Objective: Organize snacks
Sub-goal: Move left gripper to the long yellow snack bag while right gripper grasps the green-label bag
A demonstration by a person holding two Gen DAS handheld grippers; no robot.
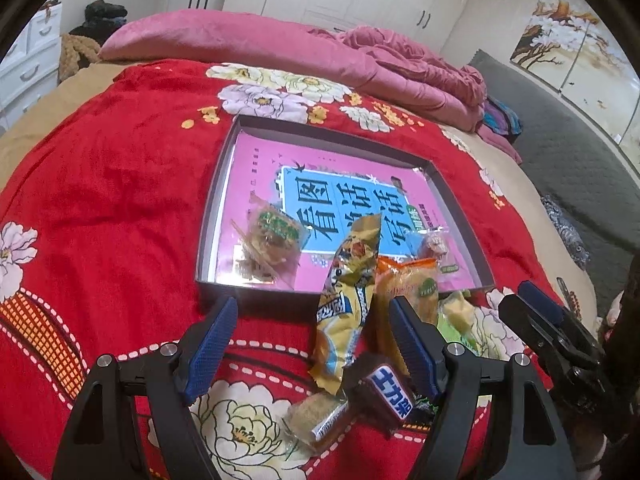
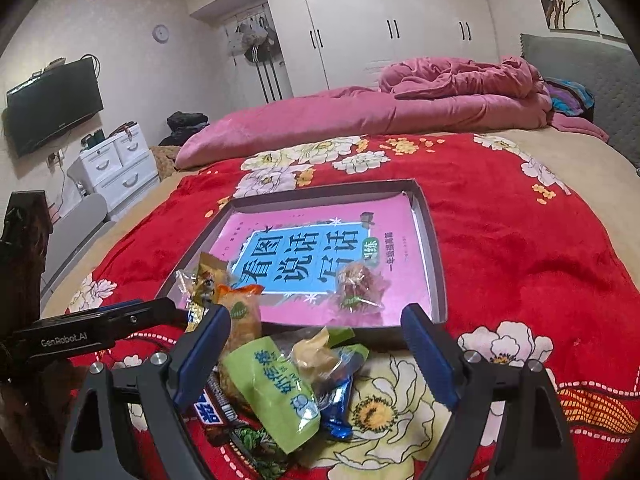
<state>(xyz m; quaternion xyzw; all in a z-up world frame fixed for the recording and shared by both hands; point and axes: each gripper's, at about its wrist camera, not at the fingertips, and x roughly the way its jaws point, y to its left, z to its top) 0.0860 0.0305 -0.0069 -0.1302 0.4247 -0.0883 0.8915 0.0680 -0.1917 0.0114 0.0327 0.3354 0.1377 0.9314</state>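
Observation:
A shallow dark box (image 1: pixel 208 216) (image 2: pixel 436 248) with a pink and blue book in it lies on the red floral blanket. Two clear-wrapped snacks sit inside it: one at the left (image 1: pixel 274 240) and one at the right (image 1: pixel 434 245) (image 2: pixel 356 280). A pile of snacks lies in front of the box: a tall yellow packet (image 1: pixel 348 300), an orange packet (image 1: pixel 412 284) (image 2: pixel 240 316), a brown bar (image 1: pixel 390 394), a green packet (image 2: pixel 276 384). My left gripper (image 1: pixel 314 344) is open around the yellow packet. My right gripper (image 2: pixel 316 356) is open over the pile.
A rumpled pink duvet (image 2: pixel 400 108) lies across the far side of the bed. A grey headboard (image 1: pixel 568 144) runs along the right. White drawers (image 2: pixel 116 164) and a wall television (image 2: pixel 52 104) stand to the left. White wardrobes (image 2: pixel 392 24) line the back wall.

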